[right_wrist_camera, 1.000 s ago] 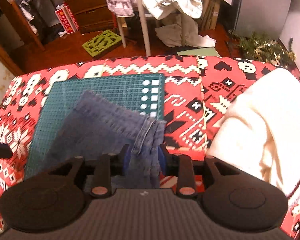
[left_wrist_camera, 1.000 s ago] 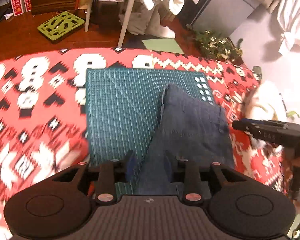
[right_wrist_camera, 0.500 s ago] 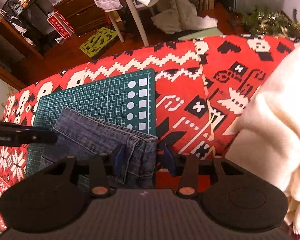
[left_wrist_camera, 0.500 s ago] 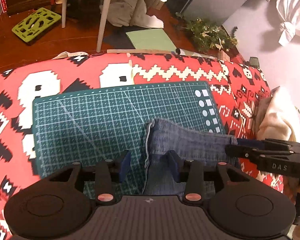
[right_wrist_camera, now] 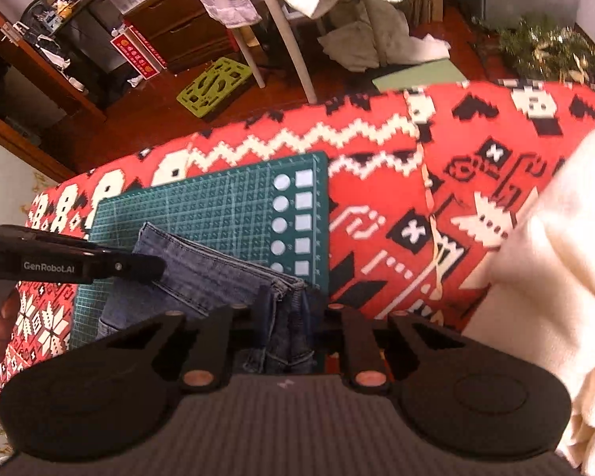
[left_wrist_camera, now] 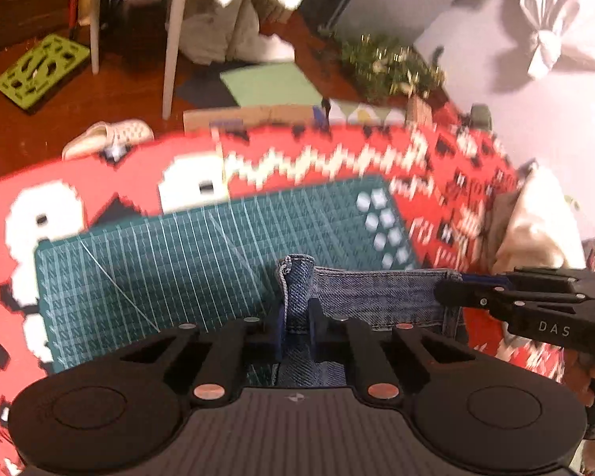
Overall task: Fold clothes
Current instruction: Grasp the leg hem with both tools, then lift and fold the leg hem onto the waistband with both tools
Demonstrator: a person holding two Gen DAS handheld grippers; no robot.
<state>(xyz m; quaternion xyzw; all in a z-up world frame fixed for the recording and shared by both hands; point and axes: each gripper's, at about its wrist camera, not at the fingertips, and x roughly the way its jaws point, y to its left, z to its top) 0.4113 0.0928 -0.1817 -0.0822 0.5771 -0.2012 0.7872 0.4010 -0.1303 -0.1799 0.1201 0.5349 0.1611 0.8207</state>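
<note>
While both tongs, the left gripper (left_wrist_camera: pixel 296 327) and right gripper (right_wrist_camera: pixel 285 317), have just closed onto the jeans (left_wrist_camera: pixel 371 297) at the cutting mat's (left_wrist_camera: pixel 178 261) near edge, I judge the denim heavy, limp and best pinched at its thick end folds.

Jeans (right_wrist_camera: pixel 202 273) on mat (right_wrist_camera: pixel 218 202); mat on blanket (right_wrist_camera: pixel 377 182); white cloth (right_wrist_camera: pixel 555 269) right of mat.

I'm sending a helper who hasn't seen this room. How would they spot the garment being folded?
Find the red patterned cloth covering the surface, then the green cutting mat lying on it. The folded blue jeans lie on the mat's near side, pinched by the left gripper and right gripper; the only denim there, unlike the cream garment alongside.
</note>
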